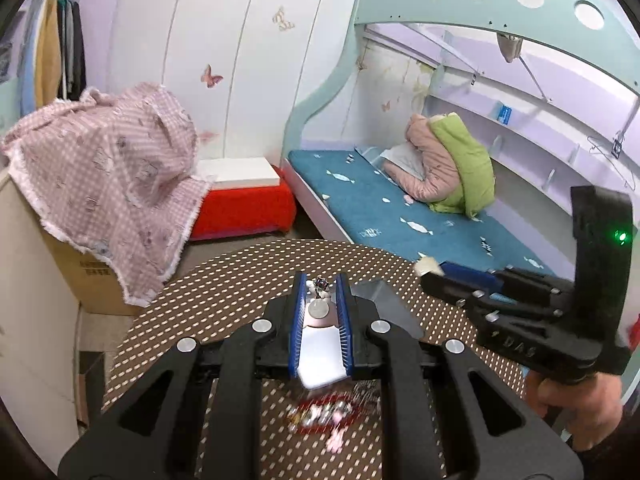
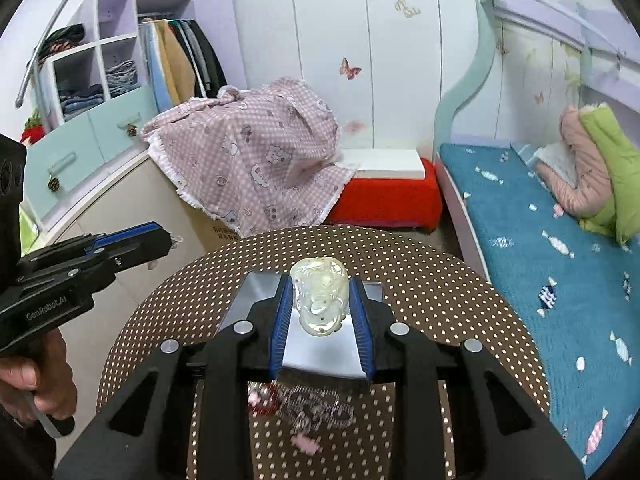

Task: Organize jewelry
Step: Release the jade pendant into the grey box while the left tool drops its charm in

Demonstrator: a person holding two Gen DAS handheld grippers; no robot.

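above dotted round desk (image 2: 440,280): right claw (image 2: 320,308) pinching pale carved pendant (image 2: 320,292), left claw (image 1: 320,308) pinching small charm with round silver disc (image 1: 318,310). judged step: both pieces lifted, carry in hand. next: find target spot, likely grey tray (image 2: 256,292), lower gently. remaining jewelry pile (image 2: 304,404) blurred on desk. only right view shows pendant; only left view shows charm.

White butterfly-stickered wardrobe (image 2: 332,52) beside a teal bunk bed (image 1: 400,216).
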